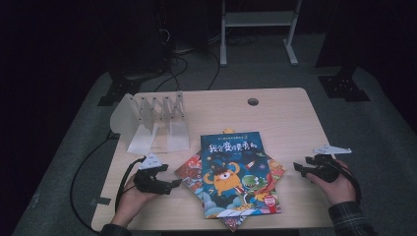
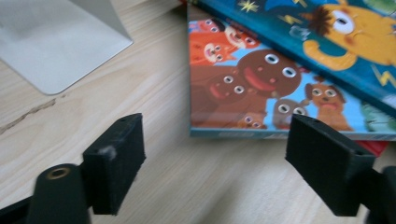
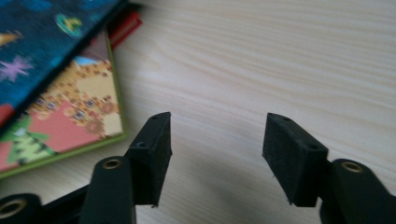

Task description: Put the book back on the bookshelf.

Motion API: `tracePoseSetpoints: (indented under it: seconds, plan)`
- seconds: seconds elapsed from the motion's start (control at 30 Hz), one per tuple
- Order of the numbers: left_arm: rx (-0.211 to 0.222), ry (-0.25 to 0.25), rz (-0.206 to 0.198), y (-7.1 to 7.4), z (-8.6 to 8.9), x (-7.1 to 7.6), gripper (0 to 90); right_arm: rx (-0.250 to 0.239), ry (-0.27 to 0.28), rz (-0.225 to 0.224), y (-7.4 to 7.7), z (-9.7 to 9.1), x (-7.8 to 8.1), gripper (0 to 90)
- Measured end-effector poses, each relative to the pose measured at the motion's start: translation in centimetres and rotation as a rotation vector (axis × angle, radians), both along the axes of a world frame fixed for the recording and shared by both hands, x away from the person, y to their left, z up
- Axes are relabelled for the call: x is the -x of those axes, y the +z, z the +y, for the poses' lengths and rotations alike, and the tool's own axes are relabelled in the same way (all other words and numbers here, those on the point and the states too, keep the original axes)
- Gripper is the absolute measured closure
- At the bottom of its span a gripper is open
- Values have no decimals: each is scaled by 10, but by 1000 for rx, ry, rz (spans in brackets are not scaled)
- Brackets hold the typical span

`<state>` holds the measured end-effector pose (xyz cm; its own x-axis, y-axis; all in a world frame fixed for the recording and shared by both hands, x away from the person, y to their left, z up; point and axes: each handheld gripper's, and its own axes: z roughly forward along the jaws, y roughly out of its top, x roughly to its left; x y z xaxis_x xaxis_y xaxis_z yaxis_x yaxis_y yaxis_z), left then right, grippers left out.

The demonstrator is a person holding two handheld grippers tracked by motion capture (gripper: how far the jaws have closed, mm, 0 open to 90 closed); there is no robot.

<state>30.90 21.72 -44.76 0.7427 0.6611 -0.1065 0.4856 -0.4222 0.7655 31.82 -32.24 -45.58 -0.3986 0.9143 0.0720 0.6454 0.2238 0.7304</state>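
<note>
A stack of picture books lies in the middle of the wooden table [image 1: 285, 118]. The top book [image 1: 236, 172] is blue with an orange monster on its cover. Beneath it, an orange-and-brown book [image 2: 243, 88] sticks out on the left, and a green-edged book [image 3: 74, 121] sticks out on the right. My left gripper [image 1: 173, 185] rests low beside the stack's left edge, jaws open with bare table between them [image 2: 212, 163]. My right gripper [image 1: 299, 168] sits just off the stack's right side, open and holding nothing [image 3: 217, 154].
A white folding book rack [image 1: 152, 120] stands at the back left of the table, and its flat base [image 2: 51, 42] lies close ahead of my left gripper. A round cable hole [image 1: 253, 102] is near the far edge. Cables trail off the left side.
</note>
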Motion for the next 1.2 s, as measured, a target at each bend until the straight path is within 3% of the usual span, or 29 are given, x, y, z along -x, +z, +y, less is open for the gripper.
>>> tracePoseSetpoints:
  seconds: [0.03, 0.17, 0.33, 0.47, 0.5, 0.53, 0.8, 1.2]
  plan:
    - [4, 0, -1, 1, 0, 0, 230, -27, 10, -8, 5, 1, 1, 447]
    - [8, -1, 12, 7, -2, -1, 332, -49, 35, -21, 10, 5, 2, 463]
    - [0, -5, 2, 16, -9, 1, 623, -76, 105, -22, 13, 24, 2, 456]
    - [-21, -26, 19, 20, -17, 2, 819, -82, 121, -25, 15, 30, 0, 455]
    - [-28, -29, 28, 21, -19, 2, 819, -83, 127, -25, 15, 33, -1, 455]
    - [-36, -34, 38, 21, -23, 3, 895, -88, 137, -26, 16, 38, -2, 456]
    - [-62, -61, 63, 17, -42, 3, 895, -100, 191, -23, 17, 59, -8, 462]
    - [-40, -109, 102, 12, -62, 1, 893, -98, 255, 25, 11, 87, -14, 463]
